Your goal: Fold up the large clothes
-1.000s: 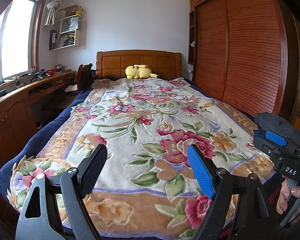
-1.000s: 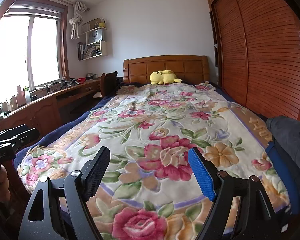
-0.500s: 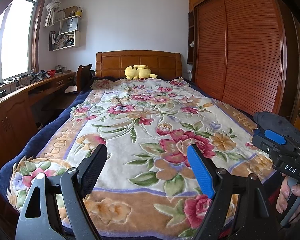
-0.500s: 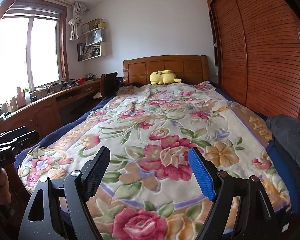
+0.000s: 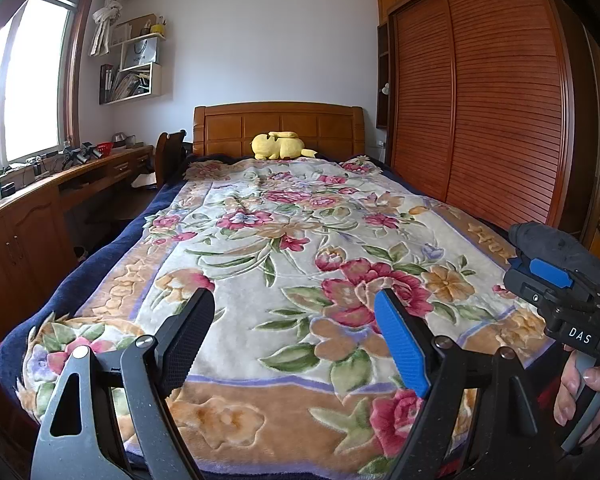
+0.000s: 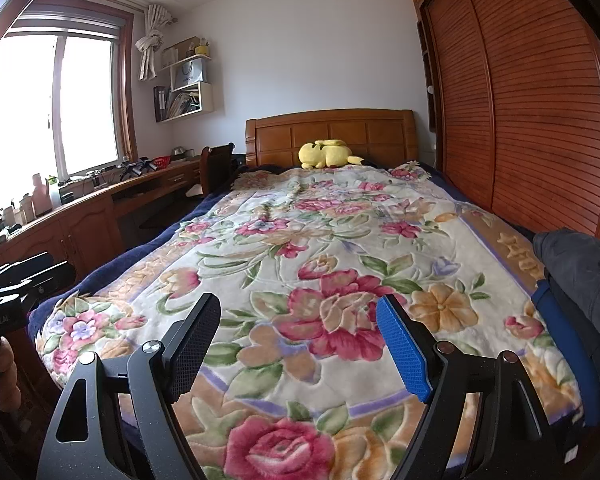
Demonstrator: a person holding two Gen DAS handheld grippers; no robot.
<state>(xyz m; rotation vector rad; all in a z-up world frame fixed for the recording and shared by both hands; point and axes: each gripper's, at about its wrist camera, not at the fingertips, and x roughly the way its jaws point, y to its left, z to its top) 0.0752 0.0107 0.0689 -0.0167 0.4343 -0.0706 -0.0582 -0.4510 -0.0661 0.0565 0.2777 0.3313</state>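
Observation:
A dark grey garment (image 6: 580, 268) lies bunched at the right edge of the bed, over a blue cloth (image 6: 560, 344); it also shows in the left wrist view (image 5: 556, 246) behind the right gripper's body. My left gripper (image 5: 296, 340) is open and empty above the foot of the bed. My right gripper (image 6: 298, 344) is open and empty, also above the foot of the bed, to the left of the garment. The bed carries a floral blanket (image 6: 320, 264).
A yellow plush toy (image 6: 328, 154) lies by the wooden headboard (image 6: 332, 132). A wooden wardrobe (image 6: 520, 100) runs along the right side. A desk (image 6: 84, 208) with clutter and a chair (image 6: 216, 164) stand on the left under the window.

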